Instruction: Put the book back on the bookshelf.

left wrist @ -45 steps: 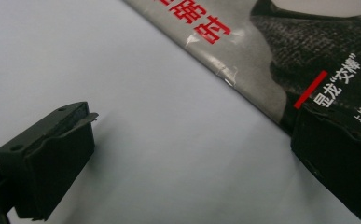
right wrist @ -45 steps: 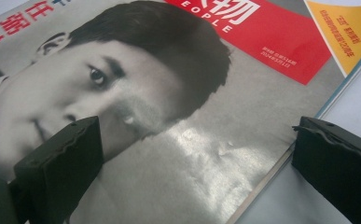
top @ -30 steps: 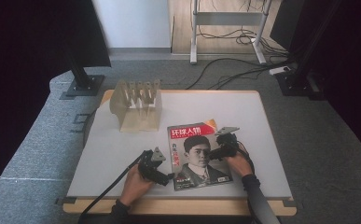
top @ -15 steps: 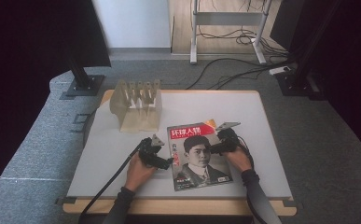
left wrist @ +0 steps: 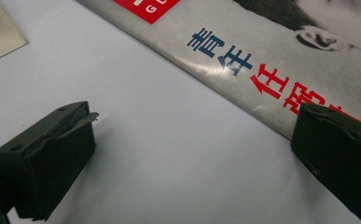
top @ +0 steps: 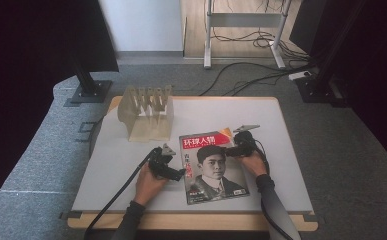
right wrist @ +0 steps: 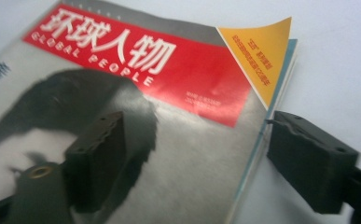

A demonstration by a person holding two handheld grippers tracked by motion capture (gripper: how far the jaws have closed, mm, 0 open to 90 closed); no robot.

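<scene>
Lying flat on the table [top: 131, 165], the magazine [top: 213, 167] has its long axis running away from us, title end far, tilted slightly left. Our left claw [left wrist: 192, 154] gapes wide at its left edge, one jaw over the cover, holding nothing. Our right claw [right wrist: 192, 158] is also wide open, straddling the right edge near the top corner. A wooden rack [top: 146, 112] stands beyond.
</scene>
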